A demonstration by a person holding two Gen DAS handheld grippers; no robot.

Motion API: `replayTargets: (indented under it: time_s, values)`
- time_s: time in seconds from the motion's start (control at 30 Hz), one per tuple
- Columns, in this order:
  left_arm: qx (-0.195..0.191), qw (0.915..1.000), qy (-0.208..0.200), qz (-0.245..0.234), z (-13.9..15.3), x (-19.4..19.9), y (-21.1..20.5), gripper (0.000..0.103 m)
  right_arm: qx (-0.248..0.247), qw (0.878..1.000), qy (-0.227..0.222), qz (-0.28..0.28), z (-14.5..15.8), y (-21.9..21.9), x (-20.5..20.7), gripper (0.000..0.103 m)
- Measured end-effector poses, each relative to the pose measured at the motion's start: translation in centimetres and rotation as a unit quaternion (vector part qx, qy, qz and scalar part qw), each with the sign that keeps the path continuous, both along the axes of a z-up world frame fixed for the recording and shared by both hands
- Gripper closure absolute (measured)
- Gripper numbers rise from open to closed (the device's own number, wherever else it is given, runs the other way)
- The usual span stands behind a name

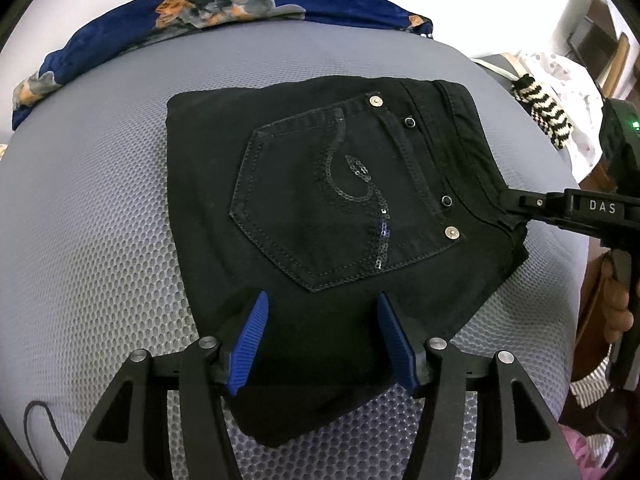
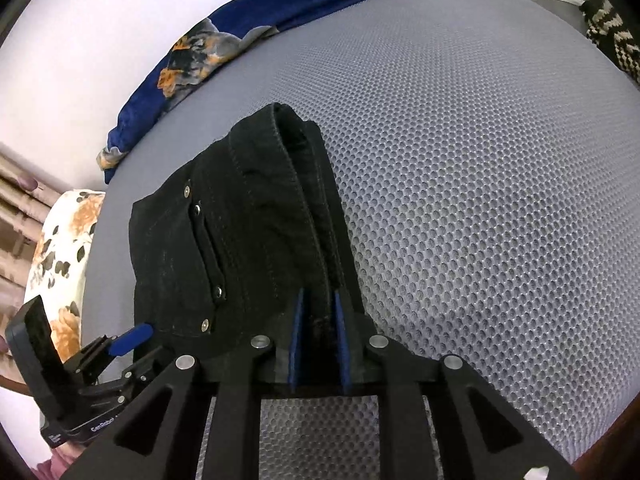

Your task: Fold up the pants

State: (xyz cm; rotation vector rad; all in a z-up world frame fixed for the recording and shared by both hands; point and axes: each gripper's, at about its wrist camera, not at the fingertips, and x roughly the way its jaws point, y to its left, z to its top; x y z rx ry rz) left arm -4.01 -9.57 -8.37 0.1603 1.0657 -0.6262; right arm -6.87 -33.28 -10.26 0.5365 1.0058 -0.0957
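Observation:
Black pants lie folded into a compact stack on a grey mesh surface, back pocket with a sequin swirl facing up. My left gripper is open, its blue pads spread over the near edge of the stack. My right gripper is shut on the waistband edge of the pants; in the left wrist view it reaches in from the right onto that edge. The left gripper also shows in the right wrist view at lower left.
A navy floral cloth lies along the far edge of the grey surface. A black-and-white striped item and white cloth sit at the right. A floral pillow lies off the left edge.

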Motion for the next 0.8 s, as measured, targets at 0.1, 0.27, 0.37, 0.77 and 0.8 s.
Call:
replayTargets:
  time_s: [0.1,0.27,0.37,0.77,0.8]
  values:
    - [0.004,1.0000,-0.002,0.002,0.0,0.0,-0.1,0.044,0.003,1.000,0.002,-0.001,0.0,0.0,0.1,0.088]
    - [0.013,0.9999,-0.008,0.004,0.1,0.2,-0.2,0.041,-0.015,1.000,0.011,-0.003,0.3,-0.1,0.4,0.075]
    - [0.014,0.9999,-0.007,0.007,0.2,0.2,-0.1,0.041,-0.020,1.000,0.011,-0.001,0.3,-0.2,0.4,0.072]
    - [0.028,0.9979,-0.029,0.050,1.4,1.3,1.5,0.041,-0.013,1.000,0.020,0.015,0.0,-1.2,1.0,0.063]
    - [0.031,0.9975,-0.031,0.055,1.5,1.5,1.7,0.041,-0.010,1.000,0.019,0.018,0.0,-1.3,1.1,0.063]
